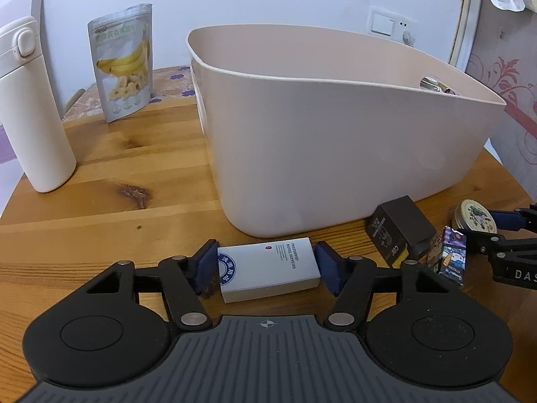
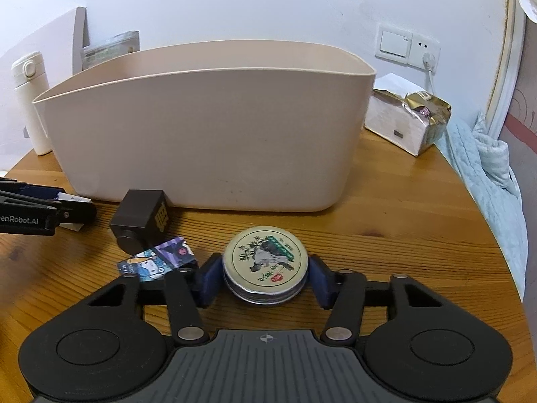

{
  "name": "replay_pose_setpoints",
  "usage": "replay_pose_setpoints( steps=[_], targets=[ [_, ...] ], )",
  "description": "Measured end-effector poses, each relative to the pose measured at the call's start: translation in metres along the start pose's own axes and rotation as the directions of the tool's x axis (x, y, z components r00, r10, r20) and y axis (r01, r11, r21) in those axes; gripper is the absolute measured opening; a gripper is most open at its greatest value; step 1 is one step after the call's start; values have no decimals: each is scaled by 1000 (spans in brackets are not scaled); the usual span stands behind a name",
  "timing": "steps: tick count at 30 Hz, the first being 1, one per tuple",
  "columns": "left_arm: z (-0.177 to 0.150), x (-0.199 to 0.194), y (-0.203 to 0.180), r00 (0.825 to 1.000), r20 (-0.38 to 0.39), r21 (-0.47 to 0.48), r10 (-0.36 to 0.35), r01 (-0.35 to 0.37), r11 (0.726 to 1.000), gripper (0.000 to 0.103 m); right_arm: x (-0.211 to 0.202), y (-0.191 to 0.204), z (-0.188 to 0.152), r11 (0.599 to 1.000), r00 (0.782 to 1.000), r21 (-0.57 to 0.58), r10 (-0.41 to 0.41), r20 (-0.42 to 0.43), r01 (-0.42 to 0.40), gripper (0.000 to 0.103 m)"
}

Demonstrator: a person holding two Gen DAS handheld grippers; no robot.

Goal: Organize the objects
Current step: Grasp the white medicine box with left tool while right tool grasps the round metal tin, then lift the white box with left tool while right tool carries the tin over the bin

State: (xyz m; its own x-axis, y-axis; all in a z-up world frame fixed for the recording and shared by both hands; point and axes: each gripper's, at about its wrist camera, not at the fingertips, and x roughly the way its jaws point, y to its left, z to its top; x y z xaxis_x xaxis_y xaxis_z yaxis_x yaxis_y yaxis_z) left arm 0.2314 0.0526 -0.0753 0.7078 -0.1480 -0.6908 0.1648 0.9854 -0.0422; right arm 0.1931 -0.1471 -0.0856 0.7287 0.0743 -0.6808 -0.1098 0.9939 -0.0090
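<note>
A large beige bin (image 1: pixel 335 141) stands on the round wooden table (image 1: pixel 117 174); it also shows in the right wrist view (image 2: pixel 208 127). My left gripper (image 1: pixel 266 270) has its blue pads against both ends of a white hotel-supplies box (image 1: pixel 268 273) lying on the table in front of the bin. My right gripper (image 2: pixel 265 277) has its pads against both sides of a round tin (image 2: pixel 265 263) with a printed lid. A dark brown box (image 2: pixel 141 220) and a small cartoon-printed box (image 2: pixel 157 258) lie between the two grippers.
A white flask (image 1: pixel 30 110) and a banana-chip pouch (image 1: pixel 122 63) stand at the back left. A white box with a gold foil packet (image 2: pixel 407 116) sits right of the bin. The table's right edge borders light blue bedding (image 2: pixel 486 174).
</note>
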Motion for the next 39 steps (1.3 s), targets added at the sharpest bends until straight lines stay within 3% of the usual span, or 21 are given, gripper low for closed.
replay_pose_setpoints(
  steps=[13, 39],
  targets=[
    [-5, -18, -3, 1000, 12, -1, -16, 16, 1000, 63, -10, -2, -8, 1000, 1000, 7, 12, 1, -12, 51],
    [-9, -84, -2, 993, 110, 28, -41, 38, 999, 63, -78, -14, -2, 1000, 989, 8, -24, 143, 23, 51]
  ],
)
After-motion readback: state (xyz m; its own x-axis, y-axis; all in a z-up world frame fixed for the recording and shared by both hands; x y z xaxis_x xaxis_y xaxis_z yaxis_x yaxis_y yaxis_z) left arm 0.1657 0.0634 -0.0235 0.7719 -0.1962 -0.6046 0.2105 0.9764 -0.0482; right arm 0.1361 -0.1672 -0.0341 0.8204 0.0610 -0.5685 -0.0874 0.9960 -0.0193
